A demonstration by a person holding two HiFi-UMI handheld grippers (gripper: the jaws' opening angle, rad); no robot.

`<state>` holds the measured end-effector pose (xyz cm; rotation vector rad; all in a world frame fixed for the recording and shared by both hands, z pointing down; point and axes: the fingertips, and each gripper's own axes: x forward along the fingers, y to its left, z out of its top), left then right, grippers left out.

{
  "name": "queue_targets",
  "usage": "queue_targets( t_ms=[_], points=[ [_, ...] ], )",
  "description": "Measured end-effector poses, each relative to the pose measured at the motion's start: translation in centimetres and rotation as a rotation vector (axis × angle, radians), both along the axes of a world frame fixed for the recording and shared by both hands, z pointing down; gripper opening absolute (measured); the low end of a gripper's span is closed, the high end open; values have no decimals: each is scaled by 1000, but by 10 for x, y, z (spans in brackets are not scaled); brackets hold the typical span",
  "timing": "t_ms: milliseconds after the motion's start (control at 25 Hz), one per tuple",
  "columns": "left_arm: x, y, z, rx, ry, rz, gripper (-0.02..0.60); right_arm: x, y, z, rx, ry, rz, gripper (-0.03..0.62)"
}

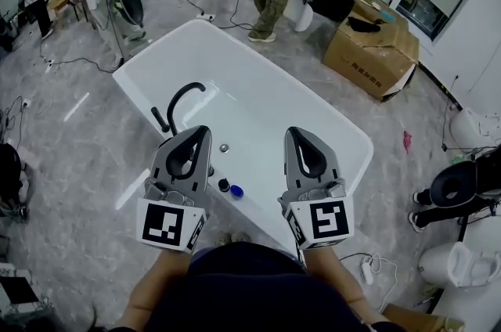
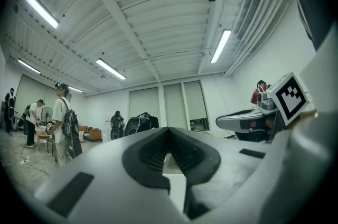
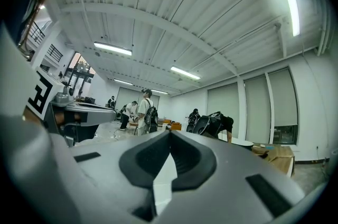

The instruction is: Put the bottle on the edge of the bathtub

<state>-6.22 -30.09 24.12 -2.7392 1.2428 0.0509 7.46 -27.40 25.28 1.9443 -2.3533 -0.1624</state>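
Note:
A white bathtub [image 1: 156, 56] fills the middle of the head view. On its near rim, between my two grippers, sits a small dark bottle [image 1: 225, 185] with a blue part beside it. My left gripper [image 1: 200, 131] is held over the rim just left of the bottle, jaws shut and empty. At the same height, right of the bottle, my right gripper [image 1: 296, 132] is also shut and empty. In the left gripper view the left gripper [image 2: 168, 130] points across the room with nothing between its jaws. The right gripper [image 3: 170, 133] in its own view does the same.
A black curved faucet [image 1: 182, 99] stands on the tub's left rim, and a drain [image 1: 224, 148] lies in the basin. A cardboard box [image 1: 372, 48] sits beyond the tub at right. People stand at the back, cables cross the floor, and a white toilet [image 1: 458, 264] stands at right.

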Motion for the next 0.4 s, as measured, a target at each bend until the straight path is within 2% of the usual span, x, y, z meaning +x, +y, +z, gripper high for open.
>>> queue_targets(
  t_ms=[400],
  points=[
    [-5,0,0,4,2,8,23,-9,-1,1,5,-15,-3,28]
  ],
)
